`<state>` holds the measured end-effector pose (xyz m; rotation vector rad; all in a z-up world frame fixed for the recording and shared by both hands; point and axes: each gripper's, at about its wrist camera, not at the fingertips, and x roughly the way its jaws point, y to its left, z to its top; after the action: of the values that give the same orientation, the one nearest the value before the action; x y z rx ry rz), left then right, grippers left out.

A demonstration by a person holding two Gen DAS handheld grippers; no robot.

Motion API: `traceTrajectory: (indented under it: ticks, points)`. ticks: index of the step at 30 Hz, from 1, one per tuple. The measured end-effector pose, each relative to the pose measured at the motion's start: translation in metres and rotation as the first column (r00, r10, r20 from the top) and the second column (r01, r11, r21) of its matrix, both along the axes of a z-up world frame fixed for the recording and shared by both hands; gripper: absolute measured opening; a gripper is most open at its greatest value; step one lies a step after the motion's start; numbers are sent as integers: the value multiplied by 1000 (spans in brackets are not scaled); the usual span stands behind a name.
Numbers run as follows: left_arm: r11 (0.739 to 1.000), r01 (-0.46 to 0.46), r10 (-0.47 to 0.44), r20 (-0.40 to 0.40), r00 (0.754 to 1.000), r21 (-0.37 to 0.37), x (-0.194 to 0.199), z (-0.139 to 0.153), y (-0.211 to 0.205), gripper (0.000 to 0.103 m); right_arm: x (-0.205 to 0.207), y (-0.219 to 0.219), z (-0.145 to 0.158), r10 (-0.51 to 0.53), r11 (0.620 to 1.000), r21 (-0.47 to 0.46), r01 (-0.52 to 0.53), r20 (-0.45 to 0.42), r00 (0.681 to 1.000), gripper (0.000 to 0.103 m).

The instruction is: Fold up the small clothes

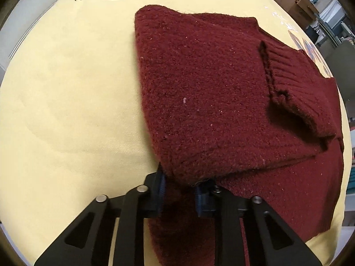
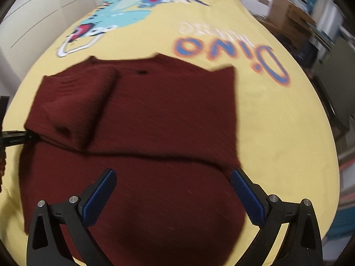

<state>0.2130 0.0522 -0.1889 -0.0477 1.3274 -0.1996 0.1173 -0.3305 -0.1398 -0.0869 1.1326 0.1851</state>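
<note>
A dark red knitted sweater (image 1: 199, 88) lies on a yellow bedsheet (image 1: 66, 88), part folded, with a ribbed sleeve cuff (image 1: 299, 93) laid across its top. My left gripper (image 1: 182, 188) is shut on the near left corner of the folded layer, and the knit bunches between its blue pads. The right wrist view is blurred. There the sweater (image 2: 155, 122) spreads out with the sleeve (image 2: 73, 106) folded over on the left. The left gripper (image 2: 13, 137) meets the fabric at the left edge. My right gripper (image 2: 173, 177) hangs open above the sweater's near part, with nothing between its fingers.
The sheet (image 2: 277, 122) carries a dinosaur print (image 2: 115, 15) and large lettering (image 2: 233, 51) beyond the sweater. Cardboard boxes (image 2: 288, 15) and shelves stand past the bed's far right. White panels (image 2: 33, 11) line the left side.
</note>
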Motion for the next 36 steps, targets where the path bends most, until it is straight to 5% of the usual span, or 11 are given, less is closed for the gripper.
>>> traceTrajectory:
  ticks: [6, 11, 21, 23, 25, 27, 28, 36]
  points:
    - [1000, 4, -4, 20, 1000, -28, -4, 15, 1, 12, 16, 68, 24, 154, 988, 10, -155, 63, 986, 103]
    - [999, -28, 27, -28, 999, -43, 8, -1, 7, 12, 34, 133, 31, 301, 953, -13, -301, 101, 948, 103]
    - [999, -26, 24, -53, 998, -36, 18, -8, 5, 13, 70, 234, -32, 492, 856, -154, -493, -47, 869, 102]
    - [999, -32, 30, -58, 998, -38, 14, -12, 7, 13, 71, 242, -44, 491, 848, -190, -494, -70, 869, 92]
    - [999, -22, 20, -55, 998, -28, 10, -13, 12, 13, 73, 245, -51, 485, 847, -196, -494, -91, 870, 52]
    - [1000, -16, 14, -54, 998, -26, 20, -16, 12, 13, 76, 240, -52, 469, 857, -189, -479, -98, 878, 40]
    - [999, -17, 15, -54, 998, -29, 21, -17, 9, 13, 77, 236, -49, 462, 866, -169, -471, -93, 882, 25]
    - [1000, -16, 15, -51, 999, -11, 21, -16, 7, 13, 100, 157, -5, 283, 956, 99, -277, -44, 958, 16]
